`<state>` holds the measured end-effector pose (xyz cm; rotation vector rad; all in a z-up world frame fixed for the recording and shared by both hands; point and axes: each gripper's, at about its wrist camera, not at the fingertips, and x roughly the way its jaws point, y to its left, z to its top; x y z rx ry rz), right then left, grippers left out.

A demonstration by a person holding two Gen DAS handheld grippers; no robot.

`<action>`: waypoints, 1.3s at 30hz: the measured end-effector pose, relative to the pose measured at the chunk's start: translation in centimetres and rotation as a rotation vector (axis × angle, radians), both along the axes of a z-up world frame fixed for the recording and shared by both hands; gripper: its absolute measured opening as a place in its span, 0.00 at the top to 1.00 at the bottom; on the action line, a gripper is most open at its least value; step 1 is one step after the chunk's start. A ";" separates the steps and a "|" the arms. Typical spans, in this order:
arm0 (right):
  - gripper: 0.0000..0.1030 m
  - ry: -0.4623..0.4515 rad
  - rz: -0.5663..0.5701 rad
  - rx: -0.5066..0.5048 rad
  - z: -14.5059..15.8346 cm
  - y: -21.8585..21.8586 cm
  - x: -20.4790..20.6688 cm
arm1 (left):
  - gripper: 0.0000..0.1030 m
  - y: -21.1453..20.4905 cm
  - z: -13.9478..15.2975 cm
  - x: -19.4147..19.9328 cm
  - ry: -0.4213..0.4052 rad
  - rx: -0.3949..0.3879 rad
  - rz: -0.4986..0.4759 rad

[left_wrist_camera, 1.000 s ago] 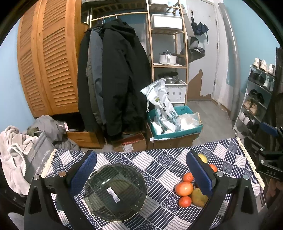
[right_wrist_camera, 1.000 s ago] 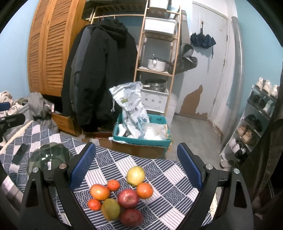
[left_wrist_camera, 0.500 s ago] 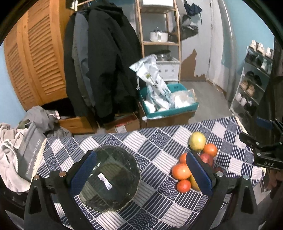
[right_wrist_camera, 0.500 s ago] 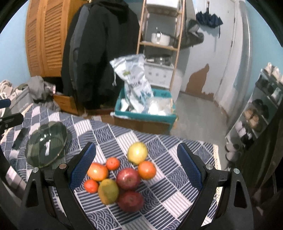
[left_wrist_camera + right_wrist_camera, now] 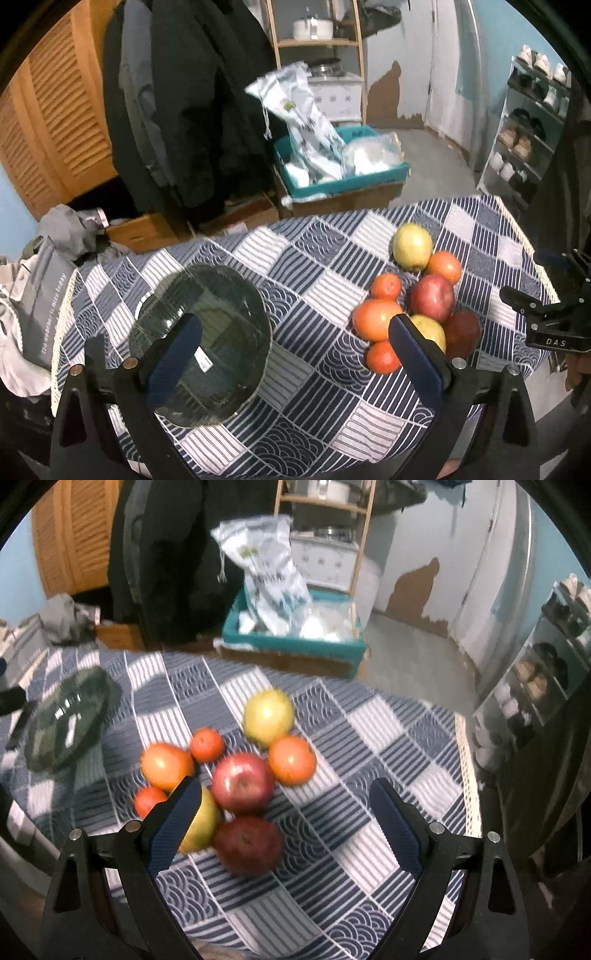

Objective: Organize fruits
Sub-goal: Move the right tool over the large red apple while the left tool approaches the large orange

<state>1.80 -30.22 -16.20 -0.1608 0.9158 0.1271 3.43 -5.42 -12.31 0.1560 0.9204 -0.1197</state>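
Observation:
Several fruits lie in a cluster on the checked tablecloth (image 5: 314, 266): a yellow-green apple (image 5: 268, 716), oranges (image 5: 291, 760), a red apple (image 5: 242, 782), a darker red apple (image 5: 248, 843) and a yellow fruit (image 5: 205, 821). The cluster also shows in the left wrist view (image 5: 410, 299). A dark glass bowl (image 5: 201, 343) stands empty at the table's left; it also shows in the right wrist view (image 5: 66, 720). My left gripper (image 5: 291, 354) is open above the table, its left finger over the bowl. My right gripper (image 5: 284, 823) is open just above the dark red apple.
The table's far edge drops to the floor, where a teal bin (image 5: 343, 173) with white bags sits on cardboard boxes. Coats (image 5: 192, 92) hang behind. A shoe rack (image 5: 532, 122) stands at the right. Clothes and a grey bag (image 5: 40, 295) lie left of the table.
Both grippers have tilted down and come in over the table. The bowl and the fruits now look larger and closer. Nothing on the table has moved.

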 end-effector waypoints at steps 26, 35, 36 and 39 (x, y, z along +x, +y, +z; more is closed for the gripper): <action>0.12 0.299 0.108 -0.029 -10.2 1.0 0.6 | 0.01 -2.6 -9.4 1.1 0.242 0.015 -0.062; 0.12 0.342 0.152 -0.033 -12.4 2.2 1.6 | 0.01 -2.9 -11.0 1.4 0.274 0.008 -0.072; 0.13 0.345 0.156 -0.033 -12.6 2.4 1.7 | 0.01 -2.9 -11.2 1.5 0.277 0.004 -0.071; 0.22 0.364 0.173 -0.020 -13.3 2.5 2.2 | 0.01 -3.0 -11.4 1.8 0.287 -0.012 -0.069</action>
